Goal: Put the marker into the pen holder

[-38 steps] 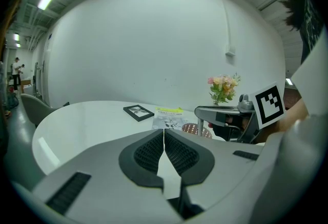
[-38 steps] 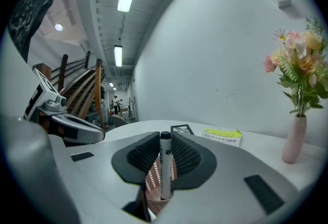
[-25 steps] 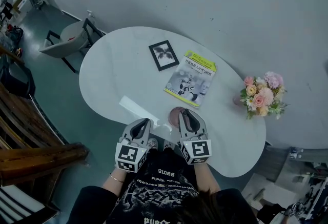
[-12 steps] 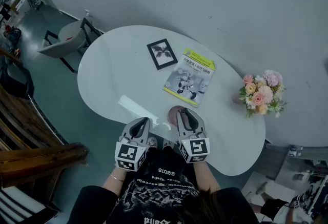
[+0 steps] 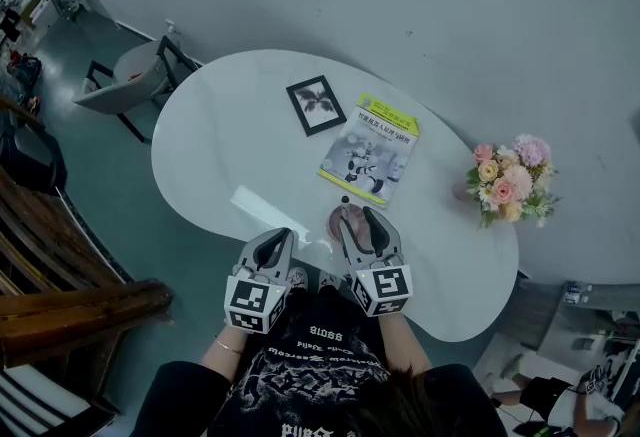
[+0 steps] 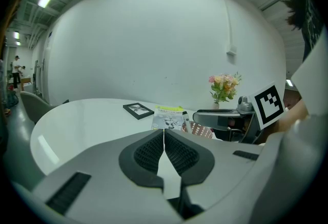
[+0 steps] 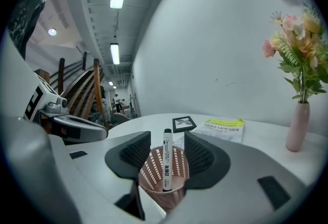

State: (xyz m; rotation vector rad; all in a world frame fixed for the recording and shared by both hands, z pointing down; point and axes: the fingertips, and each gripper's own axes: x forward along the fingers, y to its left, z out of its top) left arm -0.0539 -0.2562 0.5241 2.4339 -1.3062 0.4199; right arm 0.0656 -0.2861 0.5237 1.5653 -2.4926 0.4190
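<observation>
Looking down from the person's head, a white rounded table point(image 5: 220, 145) carries a pink, slotted pen holder point(image 5: 338, 223) close to its near edge, with a booklet point(image 5: 375, 147) and a small picture frame point(image 5: 319, 106) beyond it. The marker point(image 7: 166, 159) stands almost upright inside the pen holder, its lower end on the bottom and its black cap poking above the rim. The right gripper point(image 7: 167, 139) sits around the holder with its jaws spread wide; they have just been opening, and the marker stands between them with neither ribbed pad touching it, so it appears to be let go and the task looks done. The left gripper point(image 6: 164, 135) rests just beside it, near the table edge, jaws pressed together with nothing between them. The marker is likely light, rigid and smooth-sided, a slim plastic tube that will not bend but could slip or swing in a loose pinch. If it had to be taken again, the best hold would probably be across the upper barrel just under the cap, the part that clears the rim, with the pads square to it. The holder looks thin-walled and light too, so a sideways knock from a jaw could tip it over.
</observation>
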